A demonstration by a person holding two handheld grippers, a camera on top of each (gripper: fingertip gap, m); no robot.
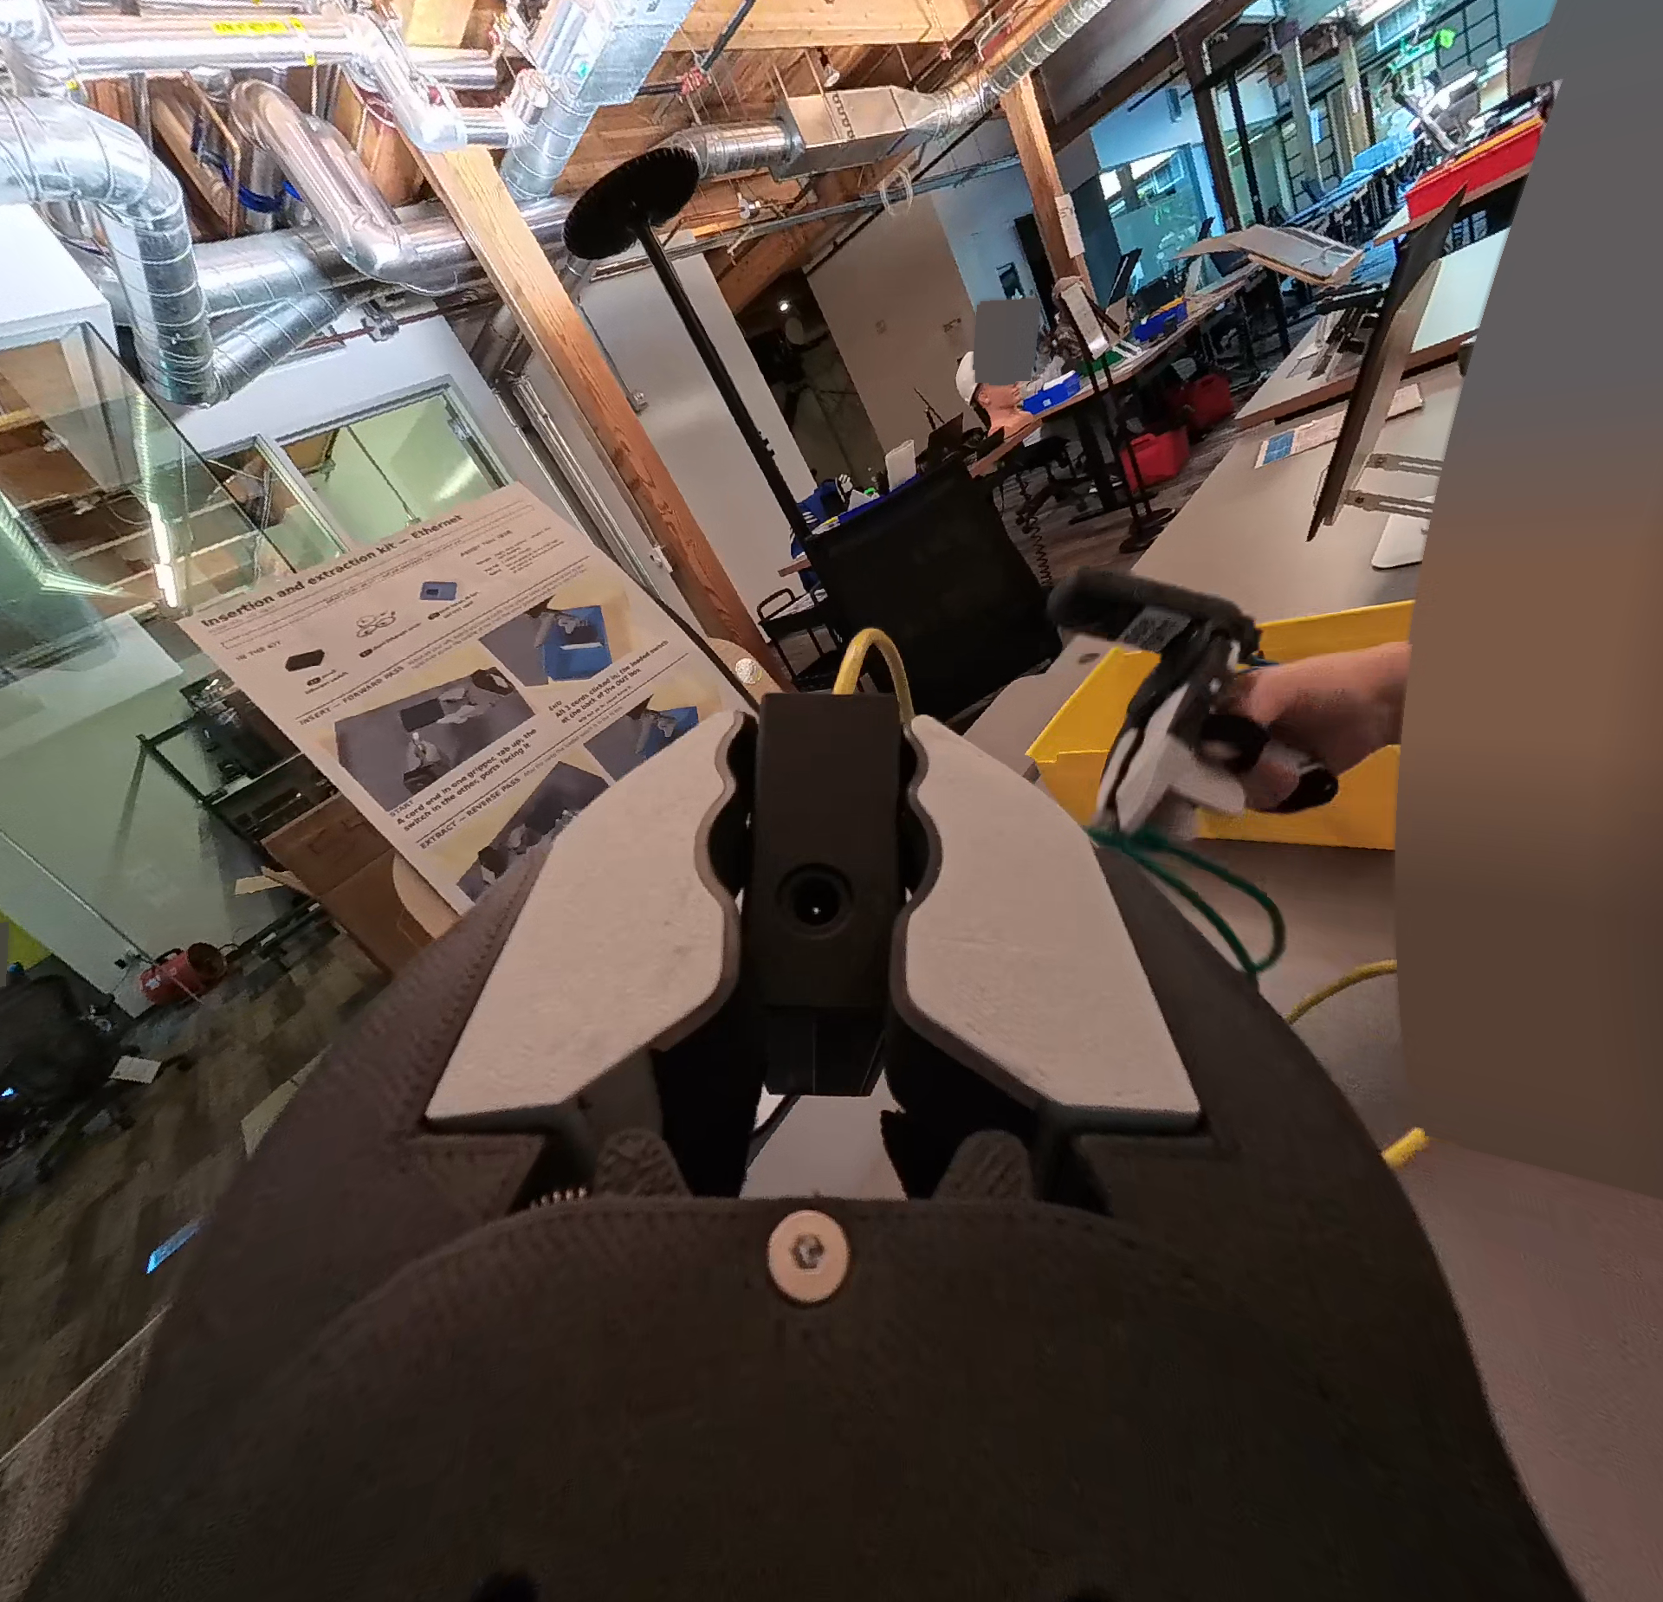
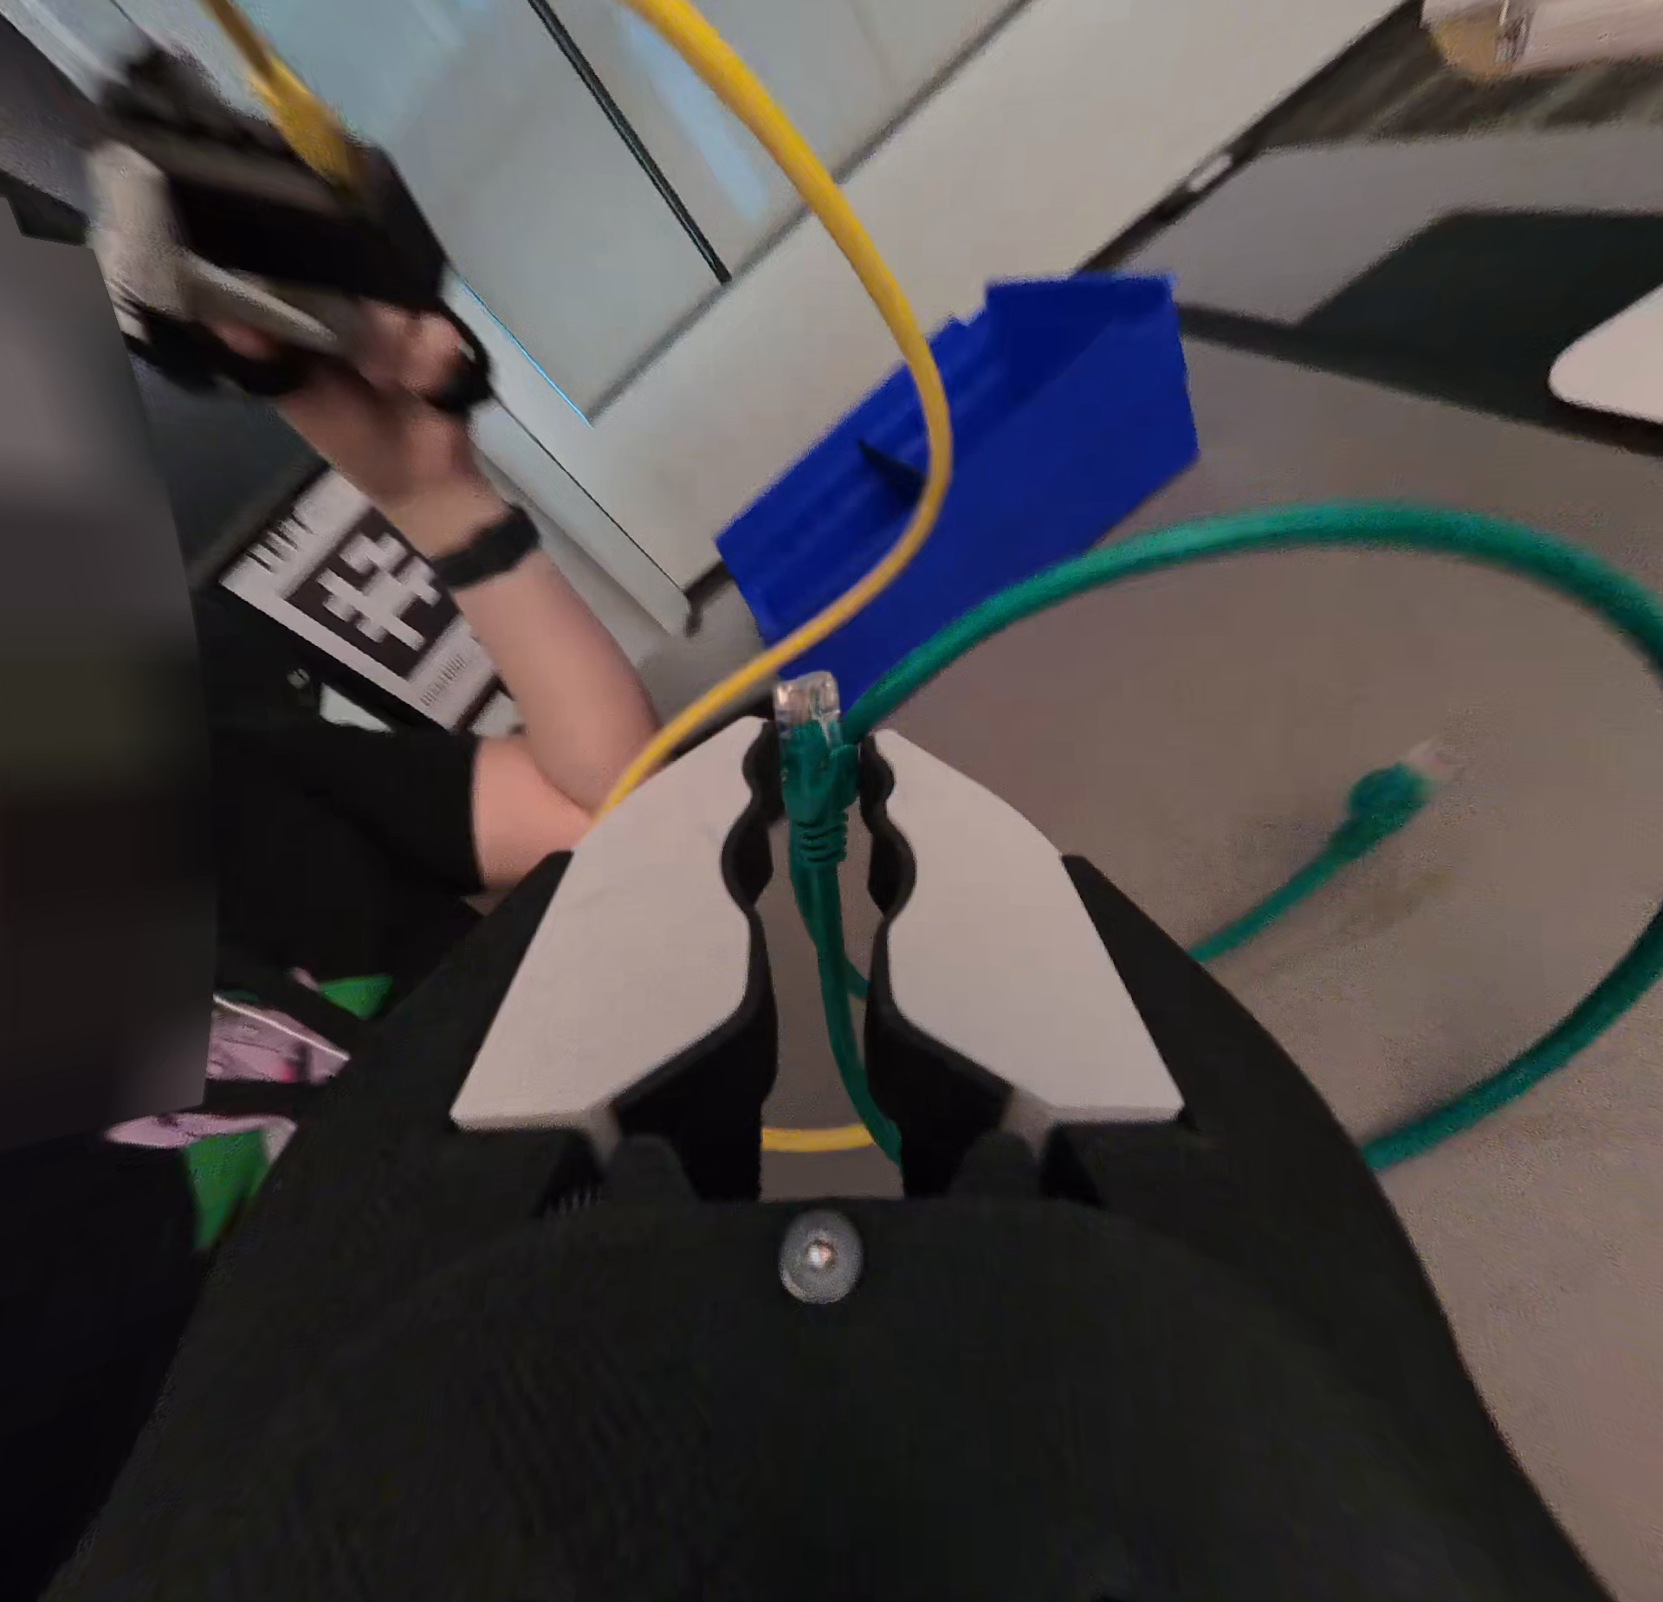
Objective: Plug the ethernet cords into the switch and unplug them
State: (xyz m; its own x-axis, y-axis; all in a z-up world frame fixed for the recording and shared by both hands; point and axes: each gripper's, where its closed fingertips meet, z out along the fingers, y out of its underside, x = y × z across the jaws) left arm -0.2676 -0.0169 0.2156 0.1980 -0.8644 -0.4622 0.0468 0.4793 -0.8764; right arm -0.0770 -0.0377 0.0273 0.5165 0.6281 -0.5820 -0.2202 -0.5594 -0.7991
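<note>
Left gripper (image 1: 828, 740) is clamped hard on the black switch (image 1: 823, 866), both white fingers (image 1: 621, 911) pressed against its sides, the box raised well off the table and its round socket facing back toward the camera. Out past the fingertips a yellow cord (image 1: 868, 659) arcs up from the far end of the switch; whether it is seated in a port cannot be told.

Over to the right gripper (image 2: 814, 749): its jaws are closed on the green cord (image 2: 1350, 524) right at the boot, clear plug (image 2: 807, 700) poking out just beyond the tips. From there the green cord swings out to the right in a wide loop over the grey table (image 2: 1170, 749), its other plug (image 2: 1404, 785) lying loose to the right. Ahead, beyond the plug, sits a blue bin (image 2: 1035, 479). Up and left, blurred, the other gripper holds the switch.
</note>
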